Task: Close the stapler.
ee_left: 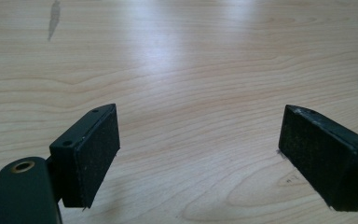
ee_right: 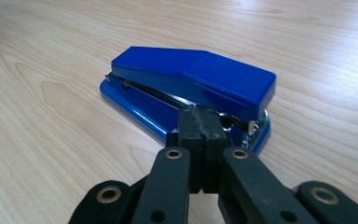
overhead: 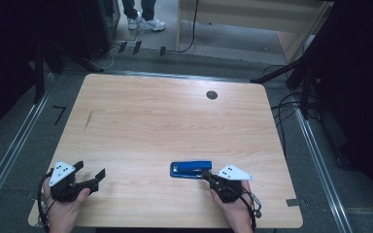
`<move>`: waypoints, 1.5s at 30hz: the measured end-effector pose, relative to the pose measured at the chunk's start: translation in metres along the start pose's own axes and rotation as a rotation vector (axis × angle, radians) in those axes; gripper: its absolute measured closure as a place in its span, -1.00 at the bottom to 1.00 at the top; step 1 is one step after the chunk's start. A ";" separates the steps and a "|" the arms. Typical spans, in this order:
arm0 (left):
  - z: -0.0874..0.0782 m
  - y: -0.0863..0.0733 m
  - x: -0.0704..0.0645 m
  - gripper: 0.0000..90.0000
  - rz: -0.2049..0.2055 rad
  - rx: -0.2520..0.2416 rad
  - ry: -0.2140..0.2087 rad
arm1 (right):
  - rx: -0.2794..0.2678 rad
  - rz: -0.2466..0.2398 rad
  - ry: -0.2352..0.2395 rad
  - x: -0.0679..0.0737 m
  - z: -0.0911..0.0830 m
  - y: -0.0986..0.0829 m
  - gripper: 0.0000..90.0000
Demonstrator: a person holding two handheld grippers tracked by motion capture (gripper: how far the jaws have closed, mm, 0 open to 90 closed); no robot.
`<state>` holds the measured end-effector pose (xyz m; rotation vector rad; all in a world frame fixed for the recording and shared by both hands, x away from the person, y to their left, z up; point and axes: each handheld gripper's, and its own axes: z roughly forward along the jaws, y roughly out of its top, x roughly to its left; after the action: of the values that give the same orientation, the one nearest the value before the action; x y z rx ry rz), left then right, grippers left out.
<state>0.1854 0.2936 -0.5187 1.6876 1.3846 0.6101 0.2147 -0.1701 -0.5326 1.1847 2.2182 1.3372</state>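
Blue plastic stapler (overhead: 191, 169) flat on wood surface (overhead: 165, 121); right hand-held gripper (overhead: 207, 176) pinched closed, tips at its rear end. Left hand-held gripper (overhead: 89, 174) agape, well left of stapler.

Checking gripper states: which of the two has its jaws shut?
The right gripper: jaws pressed together, tips at the blue stapler. The left gripper stands wide open over bare table.

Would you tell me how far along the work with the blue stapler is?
Early. The right gripper has its jaws shut, tips against the rear end of the blue stapler, which lies flat on the table. The left gripper waits open, apart. Any lifting or moving looks still to come.
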 end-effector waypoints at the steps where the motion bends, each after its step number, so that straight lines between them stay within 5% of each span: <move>1: 0.000 0.000 0.003 -0.70 -0.009 0.007 0.014 | 0.001 0.005 0.001 -0.001 -0.002 0.000 1.00; 5: -0.001 0.000 0.010 -0.69 -0.022 0.025 0.069 | 0.025 0.012 0.010 -0.007 -0.010 -0.003 0.68; 8: -0.005 -0.001 0.013 -0.69 -0.015 0.028 0.071 | 0.029 0.010 0.007 -0.011 -0.016 -0.004 0.50; 13: -0.005 0.000 0.017 -0.69 -0.029 0.036 0.108 | 0.035 -0.012 0.001 -0.019 -0.021 -0.007 -0.12; 18: -0.005 0.000 0.019 -0.70 -0.023 0.036 0.096 | -0.002 0.004 -0.045 -0.028 -0.033 -0.007 -0.52; 21: -0.004 -0.001 0.020 -0.75 -0.018 0.034 0.073 | -0.023 0.028 -0.033 -0.039 -0.041 -0.008 -0.65; 27: -0.003 -0.001 0.021 -0.80 -0.020 0.026 0.039 | -0.047 0.085 -0.069 -0.063 -0.055 -0.017 -0.70; 45: -0.001 -0.003 0.024 -0.81 -0.021 0.038 0.048 | -0.084 0.164 -0.161 -0.116 -0.098 -0.048 -0.72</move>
<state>0.1894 0.3170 -0.5237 1.6962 1.4544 0.6195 0.2033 -0.3287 -0.5396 1.4160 1.9709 1.3293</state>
